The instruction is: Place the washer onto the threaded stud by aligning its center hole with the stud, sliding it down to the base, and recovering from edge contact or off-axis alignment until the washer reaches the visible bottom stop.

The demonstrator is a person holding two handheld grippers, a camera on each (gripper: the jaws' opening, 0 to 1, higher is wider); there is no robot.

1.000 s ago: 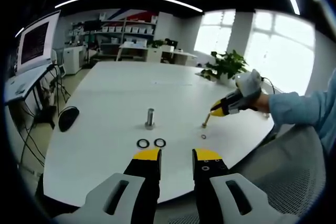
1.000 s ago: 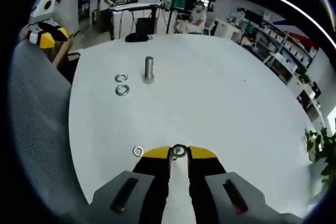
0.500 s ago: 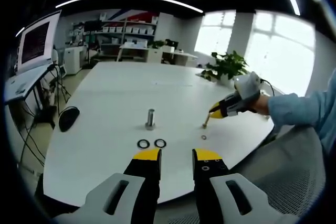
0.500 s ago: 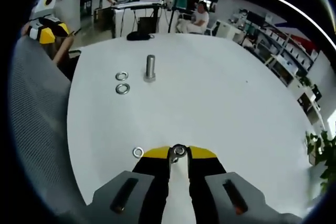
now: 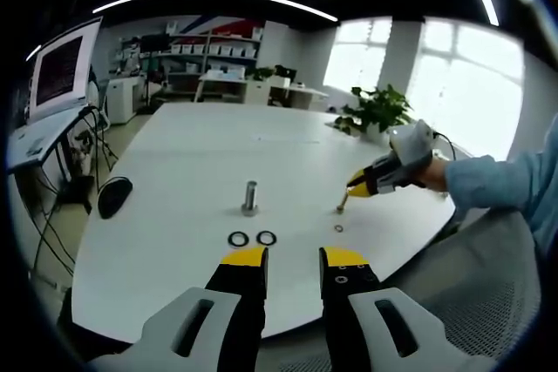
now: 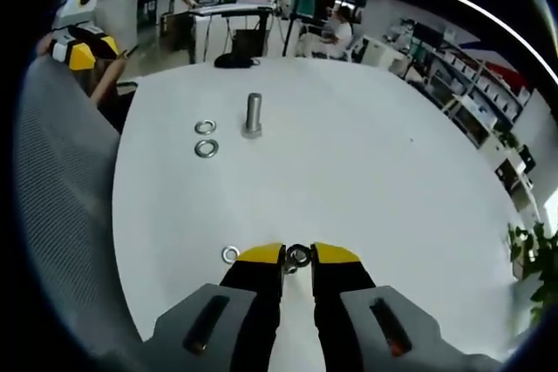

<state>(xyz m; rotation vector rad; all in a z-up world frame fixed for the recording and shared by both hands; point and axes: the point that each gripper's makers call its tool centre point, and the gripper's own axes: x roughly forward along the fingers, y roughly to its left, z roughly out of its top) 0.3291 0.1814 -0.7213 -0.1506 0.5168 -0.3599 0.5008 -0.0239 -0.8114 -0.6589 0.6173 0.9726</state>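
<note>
A washer [image 6: 298, 255] is clamped between the right gripper [image 6: 298, 257] fingers, the left gripper [image 5: 293, 259] fingers stand apart, and the hole should be centred over the stud [image 6: 253, 115] at 11 o'clock on the table [image 6: 366, 163]

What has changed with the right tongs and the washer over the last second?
The right tongs, shut on a washer a second ago, have parted slightly; the washer sits between the tips, and I cannot tell if it is still gripped. The left tongs stay open and idle; the stud, the two washers beside it and the loose washer have not moved.
</note>
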